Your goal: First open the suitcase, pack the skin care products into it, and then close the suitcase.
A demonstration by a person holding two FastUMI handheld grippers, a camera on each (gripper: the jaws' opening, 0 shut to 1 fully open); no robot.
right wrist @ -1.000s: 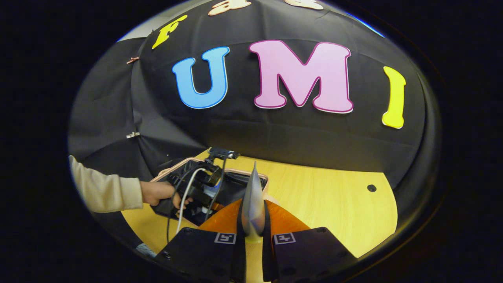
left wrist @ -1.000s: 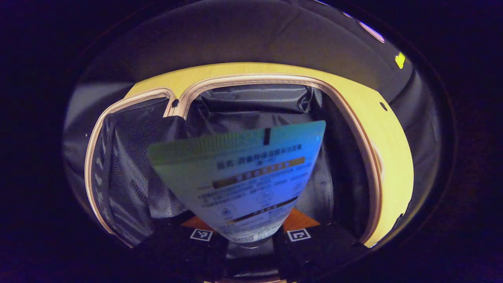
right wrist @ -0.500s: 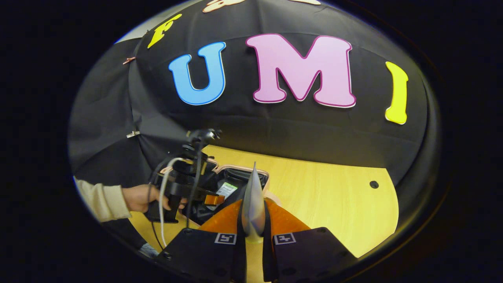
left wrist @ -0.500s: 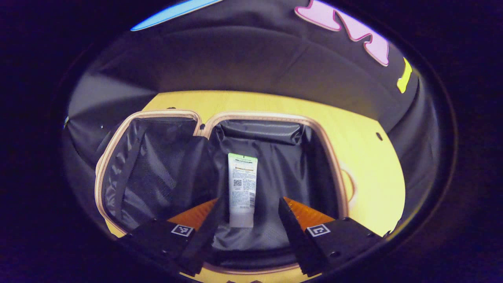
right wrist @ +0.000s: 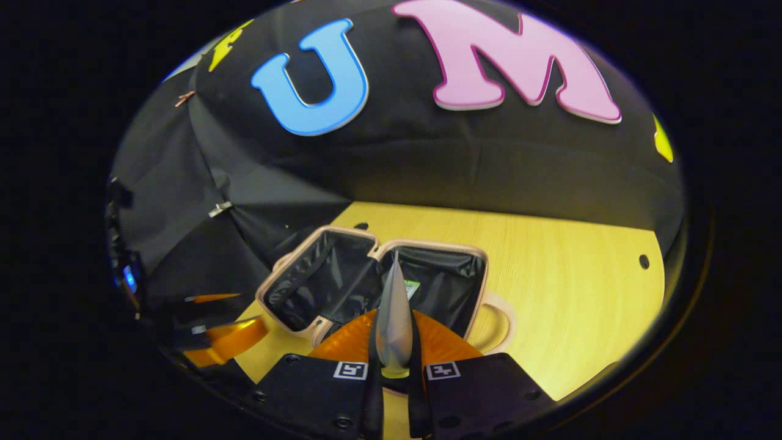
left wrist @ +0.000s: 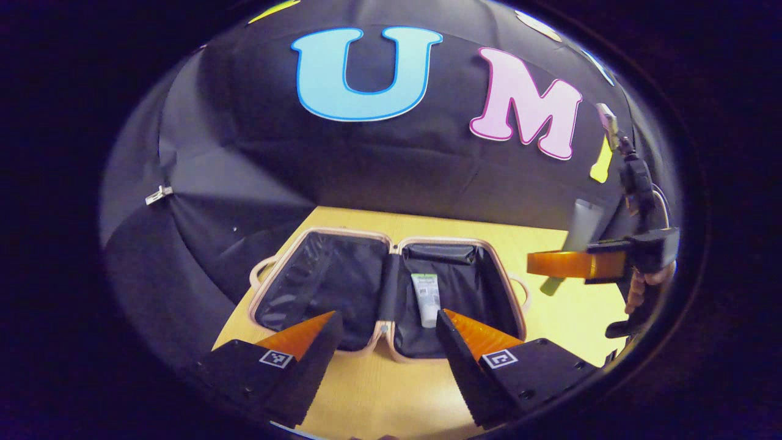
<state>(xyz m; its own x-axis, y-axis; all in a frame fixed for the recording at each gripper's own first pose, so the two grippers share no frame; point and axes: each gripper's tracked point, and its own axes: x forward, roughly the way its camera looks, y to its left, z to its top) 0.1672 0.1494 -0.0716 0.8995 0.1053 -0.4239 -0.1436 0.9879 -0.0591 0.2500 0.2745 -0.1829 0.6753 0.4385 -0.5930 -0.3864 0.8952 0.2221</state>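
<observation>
Pale wood surface (right wrist: 550, 269) carries one small suitcase (left wrist: 391, 244), lying open and flat with both dark-lined halves facing up. One white tube (left wrist: 426, 296) lies inside the suitcase's right half, as seen in the left gripper view, close to the centre hinge.

Left tool (left wrist: 388, 342) hovers above the near edge of the suitcase with its fingers spread wide and nothing between them. Right tool (right wrist: 394, 360) is closed narrowly on a second tube (right wrist: 394, 318), silver-grey, held edge-on and pointing toward the open case. From the left gripper view that tube (left wrist: 583, 225) stands upright in the right tool (left wrist: 577, 264), off to the case's right and above the surface.

Count: two tools, two tubes, one suitcase with a loop handle on each outer side. One tube is packed and one is in a grip.

Risks, as a judgement: the held tube looks slim and smooth, so it could slip or swing as it travels. Released too far right, it could land on the rim or the surface instead of inside. A tube resting near the hinge or rim could also jam the lid when the case is folded shut.
</observation>
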